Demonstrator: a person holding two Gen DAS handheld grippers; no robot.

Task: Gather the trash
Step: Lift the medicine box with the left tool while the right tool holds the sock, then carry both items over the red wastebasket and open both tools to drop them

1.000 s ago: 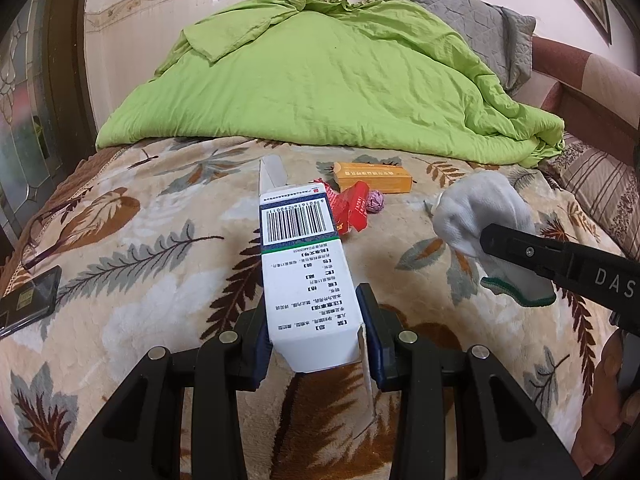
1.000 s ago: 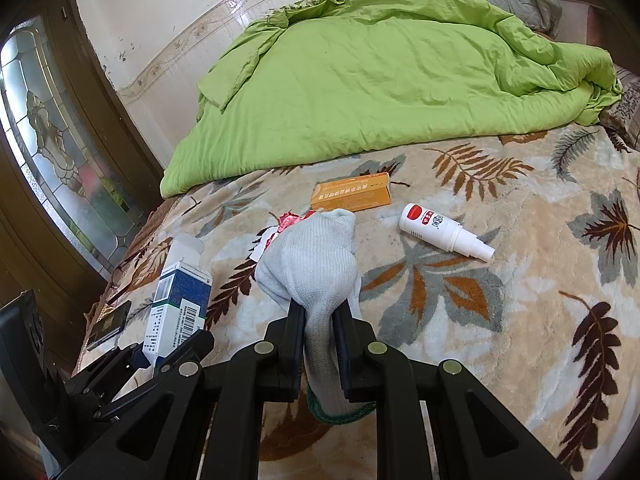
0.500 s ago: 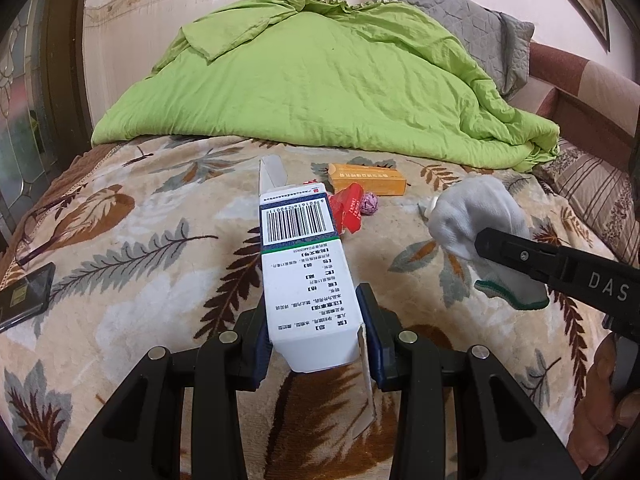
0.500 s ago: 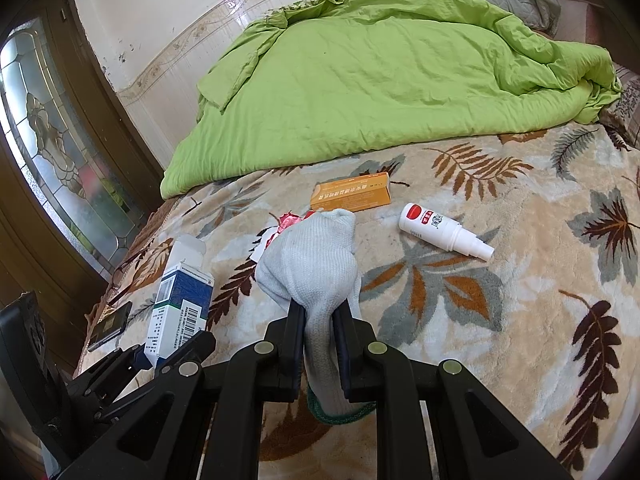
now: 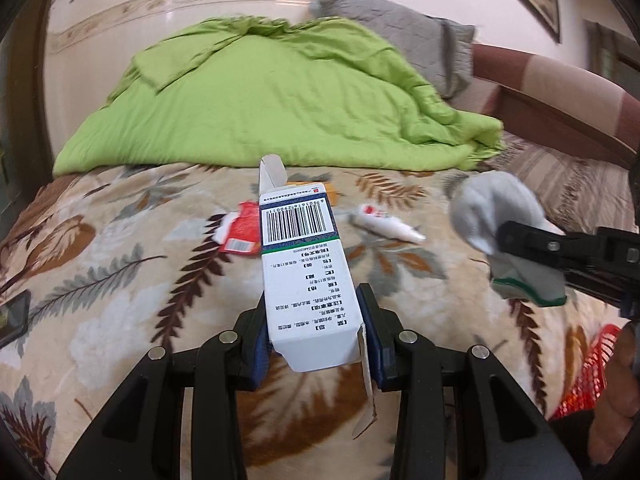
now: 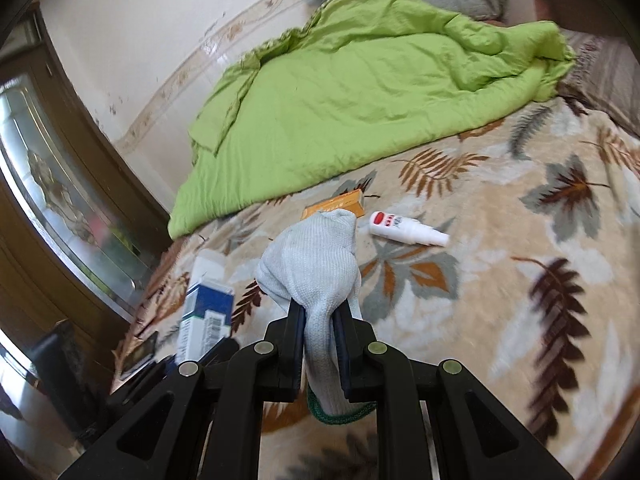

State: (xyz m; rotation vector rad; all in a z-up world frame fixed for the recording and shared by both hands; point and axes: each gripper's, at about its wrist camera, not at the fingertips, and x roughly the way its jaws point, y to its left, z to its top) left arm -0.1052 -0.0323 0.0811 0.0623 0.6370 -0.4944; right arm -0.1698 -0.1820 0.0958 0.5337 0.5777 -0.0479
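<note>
My left gripper [image 5: 314, 320] is shut on a white and blue carton [image 5: 304, 264] with a barcode, held above the bed; the carton also shows in the right wrist view [image 6: 206, 316]. My right gripper [image 6: 319, 316] is shut on a grey knit glove [image 6: 316, 276] with a green cuff, seen at the right in the left wrist view [image 5: 504, 232]. On the leaf-pattern blanket [image 6: 520, 280] lie a white spray bottle [image 6: 404, 228], an orange box [image 6: 336, 204] and a red wrapper [image 5: 240, 232].
A green quilt [image 5: 276, 104] is heaped at the back of the bed, with a grey pillow [image 5: 392, 28] behind it. A dark phone [image 5: 14, 316] lies at the left bed edge. A red mesh object [image 5: 588, 372] shows at the lower right. A glass door [image 6: 60, 200] stands left.
Both grippers have pulled back and risen from the bed with their loads. The view has tilted, and the spray bottle now shows past the carton in the left wrist view.
</note>
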